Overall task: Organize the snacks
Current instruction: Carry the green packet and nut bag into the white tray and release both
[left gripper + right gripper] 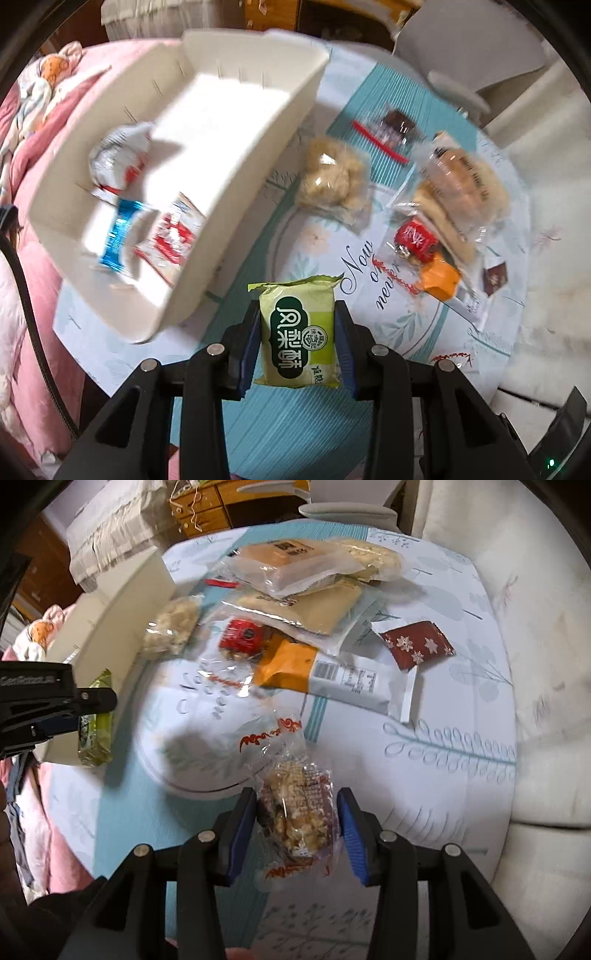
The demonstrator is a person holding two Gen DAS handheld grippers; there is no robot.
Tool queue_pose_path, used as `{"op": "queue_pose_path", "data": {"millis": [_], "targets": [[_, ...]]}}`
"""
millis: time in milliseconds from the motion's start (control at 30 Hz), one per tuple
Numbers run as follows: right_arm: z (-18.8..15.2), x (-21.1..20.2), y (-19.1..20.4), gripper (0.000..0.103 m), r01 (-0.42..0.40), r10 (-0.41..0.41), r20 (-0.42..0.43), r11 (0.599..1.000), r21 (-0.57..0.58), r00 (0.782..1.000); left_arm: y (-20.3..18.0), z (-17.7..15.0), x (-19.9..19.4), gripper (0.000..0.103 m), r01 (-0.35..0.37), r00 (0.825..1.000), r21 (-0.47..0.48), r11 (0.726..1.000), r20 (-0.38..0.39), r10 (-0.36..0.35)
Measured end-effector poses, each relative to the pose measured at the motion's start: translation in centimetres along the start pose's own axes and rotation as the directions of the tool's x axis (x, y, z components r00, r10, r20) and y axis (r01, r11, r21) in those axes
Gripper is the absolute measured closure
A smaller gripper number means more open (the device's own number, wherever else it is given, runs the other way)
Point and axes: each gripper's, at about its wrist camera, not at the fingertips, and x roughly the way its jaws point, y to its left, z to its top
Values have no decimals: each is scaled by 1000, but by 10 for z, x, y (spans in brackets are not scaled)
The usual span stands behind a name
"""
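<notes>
My left gripper is shut on a green snack packet, held upright above the patterned tablecloth. To its upper left stands a white plastic bin that holds a blue packet and red-and-white packets. In the right wrist view, my right gripper is shut on a clear packet of nut brittle, raised off the cloth. The left gripper with the green packet shows at that view's left edge, beside the bin.
Loose snacks lie on the table: a bag of puffed balls, stacked cake packets, a red packet, an orange one, a white barcoded packet and a dark red snowflake packet. Pink bedding lies left and a white cushion right.
</notes>
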Motion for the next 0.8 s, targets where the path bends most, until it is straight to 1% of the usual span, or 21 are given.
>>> {"op": "queue_pose_path", "data": {"millis": [100, 133, 167, 267, 400, 500, 600, 700, 800], "targets": [[-14, -12, 9, 58, -16, 16, 29, 1000, 6, 999, 26, -10, -28, 67, 18, 997, 16, 1000, 70, -19], [-17, -14, 10, 58, -24, 24, 33, 1000, 9, 999, 29, -12, -32, 67, 21, 996, 17, 1000, 83, -23], [-22, -17, 13, 58, -42, 41, 36, 999, 19, 998, 39, -18, -44, 67, 23, 995, 20, 1000, 101, -24], [-30, -24, 28, 58, -89, 87, 51, 995, 36, 995, 62, -30, -64, 67, 48, 990, 14, 999, 130, -49], [-34, -35, 51, 58, -123, 123, 77, 992, -12, 989, 83, -32, -83, 67, 76, 981, 21, 997, 176, -78], [-32, -48, 69, 58, -155, 162, 118, 986, -68, 980, 97, -31, -97, 67, 96, 970, 22, 995, 222, -98], [-28, -60, 84, 58, -168, 184, 149, 979, -113, 971, 110, -25, -112, 67, 75, 952, 42, 996, 293, -84], [-22, -69, 98, 58, -184, 207, 186, 974, -136, 961, 123, -14, -122, 67, 78, 941, 56, 995, 327, -92], [-15, -76, 112, 58, -191, 218, 220, 972, -138, 951, 143, 2, -131, 67, 85, 934, 85, 993, 341, -109]]}}
